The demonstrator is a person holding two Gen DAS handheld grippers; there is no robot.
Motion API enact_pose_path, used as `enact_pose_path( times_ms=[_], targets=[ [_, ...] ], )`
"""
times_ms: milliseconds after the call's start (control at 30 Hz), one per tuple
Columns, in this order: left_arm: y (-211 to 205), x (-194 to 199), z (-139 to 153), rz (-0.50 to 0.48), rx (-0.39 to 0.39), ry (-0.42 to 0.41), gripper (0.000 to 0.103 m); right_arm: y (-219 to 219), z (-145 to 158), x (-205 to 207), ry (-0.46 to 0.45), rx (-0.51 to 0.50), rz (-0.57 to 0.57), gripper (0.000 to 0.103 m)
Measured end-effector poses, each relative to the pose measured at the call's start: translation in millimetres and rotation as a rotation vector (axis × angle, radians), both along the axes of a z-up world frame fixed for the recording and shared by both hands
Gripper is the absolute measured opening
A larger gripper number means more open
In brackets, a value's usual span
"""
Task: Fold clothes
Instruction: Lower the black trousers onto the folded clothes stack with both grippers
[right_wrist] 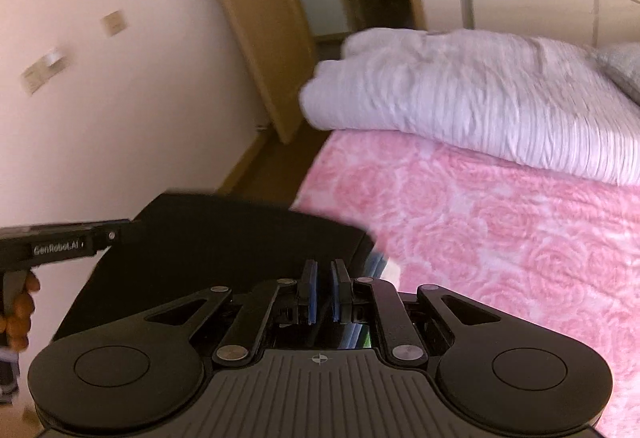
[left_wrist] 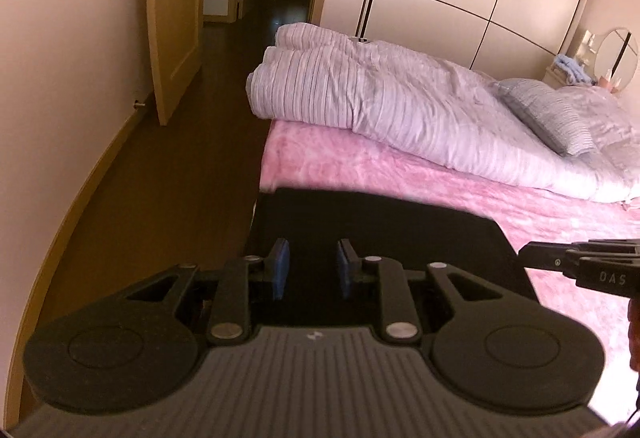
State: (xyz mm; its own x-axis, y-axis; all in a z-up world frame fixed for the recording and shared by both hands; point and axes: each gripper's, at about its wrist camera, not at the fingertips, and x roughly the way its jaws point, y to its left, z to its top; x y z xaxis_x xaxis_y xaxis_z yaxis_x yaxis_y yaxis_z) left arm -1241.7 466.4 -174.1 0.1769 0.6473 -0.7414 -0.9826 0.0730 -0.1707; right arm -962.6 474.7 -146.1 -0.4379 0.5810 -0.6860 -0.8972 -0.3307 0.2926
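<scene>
At the bed's corner, two grippers are hovering over one black garment (left_wrist: 380, 222).
Left gripper (left_wrist: 310, 270) is holding its fingers apart over the cloth; right gripper (right_wrist: 322, 292) is nearly closing, whether pinching fabric is unclear. One striped duvet (left_wrist: 380, 94) is lying beyond on one pink blanket (right_wrist: 500, 238).

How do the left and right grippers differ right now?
The left gripper has its blue pads set wide apart; the right gripper has them nearly closed, leaving a narrow gap. The left sits mid-way over the black garment; the right sits at its bed-side edge. Both hover above it.
</scene>
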Motion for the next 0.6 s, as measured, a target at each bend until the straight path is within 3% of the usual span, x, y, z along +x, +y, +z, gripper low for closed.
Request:
enact_pose_path(
  times_ms=[133, 233, 433, 600],
  targets=[
    [-48.1, -1.3, 5.5, 0.016, -0.021, -0.008, 0.021, -56.1, 6.4, -3.9, -0.03, 0.005, 0.127, 0.01],
    [-83.7, -2.0, 9.8, 0.029, -0.037, -0.014, 0.021, -79.4, -7.7, -14.9, -0.076, -0.024, 0.191, 0.01],
    [-108.8, 14.8, 32.2, 0.103, -0.06, 0.027, 0.024, -92.6, -14.0, -32.4, -0.155, -0.062, 0.162, 0.01],
    [-129.8, 28.9, 50.8, 0.165, -0.079, 0.06, 0.029, -108.0, 15.5, -16.5, -0.063, -0.093, 0.094, 0.012]
  ],
)
